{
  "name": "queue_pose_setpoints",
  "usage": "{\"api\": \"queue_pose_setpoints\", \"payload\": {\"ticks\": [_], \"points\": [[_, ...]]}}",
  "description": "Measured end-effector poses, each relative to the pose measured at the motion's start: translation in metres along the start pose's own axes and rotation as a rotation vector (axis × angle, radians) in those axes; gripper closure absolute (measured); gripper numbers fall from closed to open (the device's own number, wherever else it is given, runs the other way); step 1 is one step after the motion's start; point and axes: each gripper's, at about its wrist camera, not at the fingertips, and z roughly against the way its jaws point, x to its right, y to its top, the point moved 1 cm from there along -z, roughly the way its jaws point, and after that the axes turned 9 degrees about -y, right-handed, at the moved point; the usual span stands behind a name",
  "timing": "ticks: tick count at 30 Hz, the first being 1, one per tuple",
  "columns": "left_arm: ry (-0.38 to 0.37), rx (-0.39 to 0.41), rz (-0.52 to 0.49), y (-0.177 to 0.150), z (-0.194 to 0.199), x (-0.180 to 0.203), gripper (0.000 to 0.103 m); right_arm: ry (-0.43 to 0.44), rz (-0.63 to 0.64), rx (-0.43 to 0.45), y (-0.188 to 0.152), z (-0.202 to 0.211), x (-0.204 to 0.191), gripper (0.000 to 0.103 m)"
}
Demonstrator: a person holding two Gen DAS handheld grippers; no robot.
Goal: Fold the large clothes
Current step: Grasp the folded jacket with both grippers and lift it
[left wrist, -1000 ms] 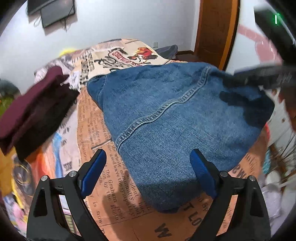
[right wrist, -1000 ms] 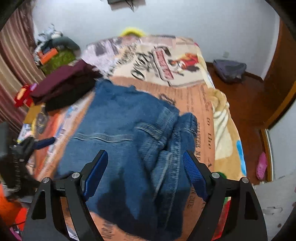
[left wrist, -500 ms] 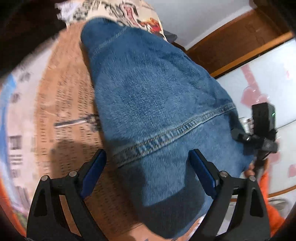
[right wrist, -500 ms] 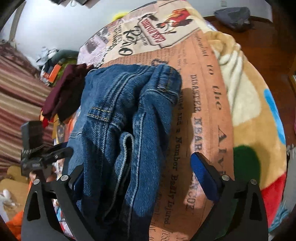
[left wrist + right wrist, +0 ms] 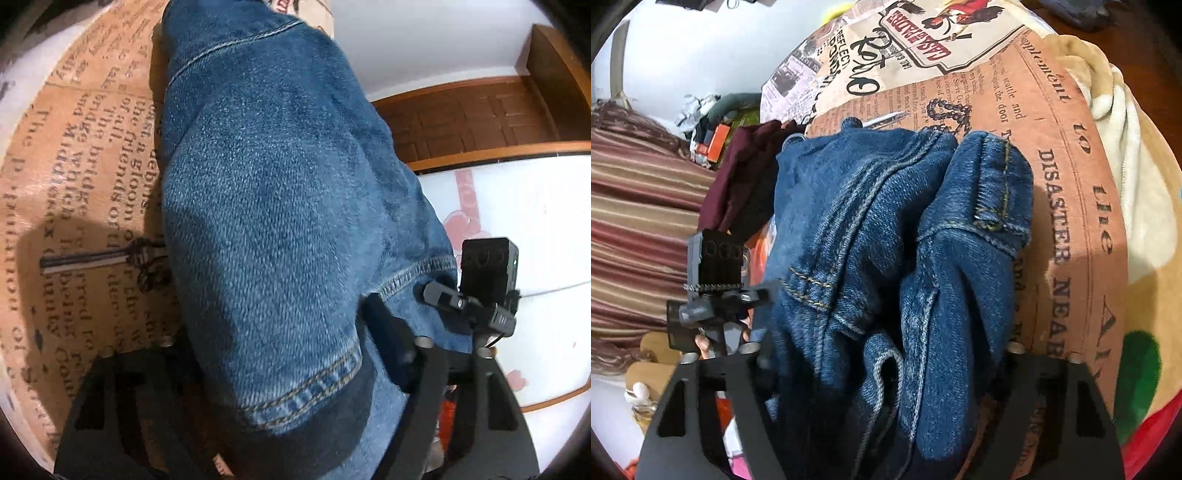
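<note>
Denim fills both wrist views: the jeans [image 5: 280,206] lie on the bed, on a newspaper-print blanket [image 5: 85,177], already doubled into a thick bundle rather than spread flat. In the right wrist view the bundle shows bunched layers, with a belt-looped waistband corner [image 5: 993,184] at the far end and loose hems and seams crowding the near edge.

The left tool [image 5: 273,384] has its jaws closing with the near, stitched hem of the bundle between them — the blue pads are hidden by the cloth, so I cannot tell whether they press on it yet. The right tool [image 5: 886,373] is likewise closing around the rumpled near end of the jeans [image 5: 886,240], its pads buried in the fabric; whether the grip has landed is not visible either.

By my reading, the task stands partway: the garment has at least one fold in it, but the right side is untidy and the packet is long. What seems left is securing both near corners, carrying them over for another fold, and smoothing. A dark red garment [image 5: 738,177] sits folded beside the jeans, apparently dealt with.
</note>
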Motion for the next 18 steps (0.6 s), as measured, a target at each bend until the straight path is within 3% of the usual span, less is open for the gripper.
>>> {"api": "queue_pose_setpoints", "payload": {"ticks": [3, 8, 13, 18], "points": [[0.023, 0.007, -0.036, -0.003, 0.010, 0.012, 0.047, -0.020, 0.005, 0.013, -0.006, 0.006, -0.006, 0.047], [0.069, 0.014, -0.124, -0.011, 0.032, 0.042, 0.058, -0.055, 0.065, 0.018, -0.017, 0.016, -0.037, 0.056], [0.088, 0.090, -0.226, -0.011, 0.075, 0.087, 0.059, -0.042, 0.105, 0.069, -0.013, 0.031, -0.074, 0.057], [0.110, 0.225, -0.362, -0.004, 0.149, 0.139, 0.059, -0.017, 0.193, 0.185, 0.009, 0.058, -0.132, 0.058]]}}
